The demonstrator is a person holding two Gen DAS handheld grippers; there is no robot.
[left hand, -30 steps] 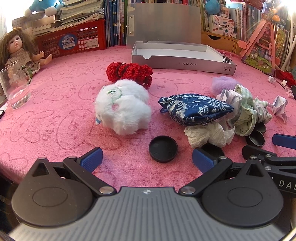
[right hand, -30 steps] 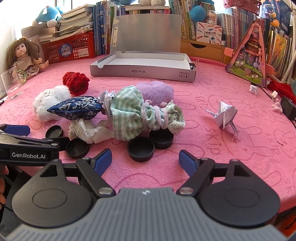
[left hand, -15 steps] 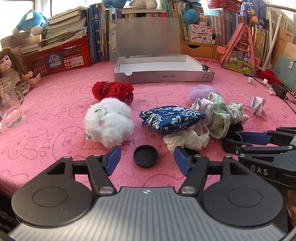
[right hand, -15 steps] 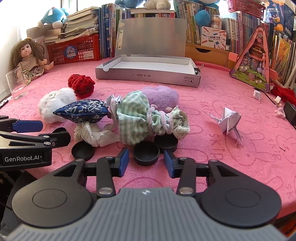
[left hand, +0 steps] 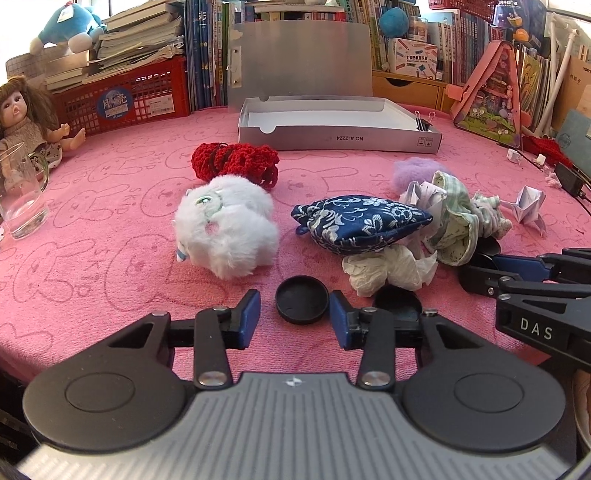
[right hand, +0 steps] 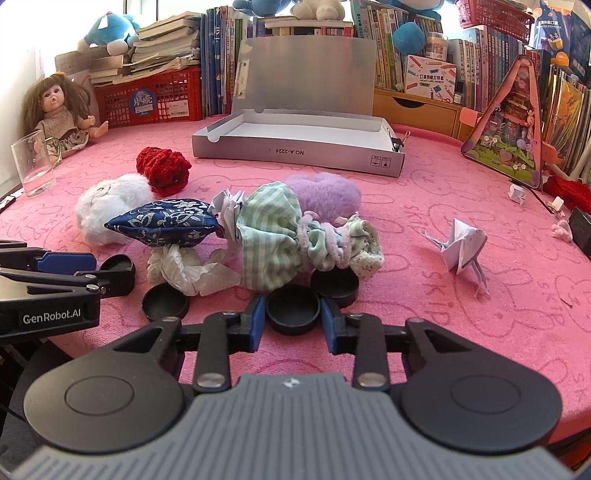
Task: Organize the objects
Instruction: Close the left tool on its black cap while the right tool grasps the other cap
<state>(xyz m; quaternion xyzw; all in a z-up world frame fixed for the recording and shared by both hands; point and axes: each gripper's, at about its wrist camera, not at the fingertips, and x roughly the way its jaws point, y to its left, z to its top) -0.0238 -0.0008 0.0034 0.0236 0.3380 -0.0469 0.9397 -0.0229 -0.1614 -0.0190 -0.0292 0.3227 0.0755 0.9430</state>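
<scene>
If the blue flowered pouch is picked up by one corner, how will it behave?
The blue flowered pouch looks like soft, padded cloth, so it would probably sag rather than stay stiff. It seems light. It rests partly on the crumpled white paper, which may shift when it lifts.

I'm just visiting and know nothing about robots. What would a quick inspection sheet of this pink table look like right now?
Surface: pink rabbit-print cloth, covering the table.
Job's things: open grey box; blue floral pouch, white plush toy, red crochet piece, purple fluffy piece, green checked cloth, crumpled tissue, origami figure, loose black cap.
Clutter: doll and glass mug at the left edge.
Grippers: left gripper jaws have just been closing around the first cap, gap on one side; right gripper has just closed on the second cap.
Cables: black adapter with lead, right edge.
Surroundings: books, red crate, blue plush toy.
</scene>
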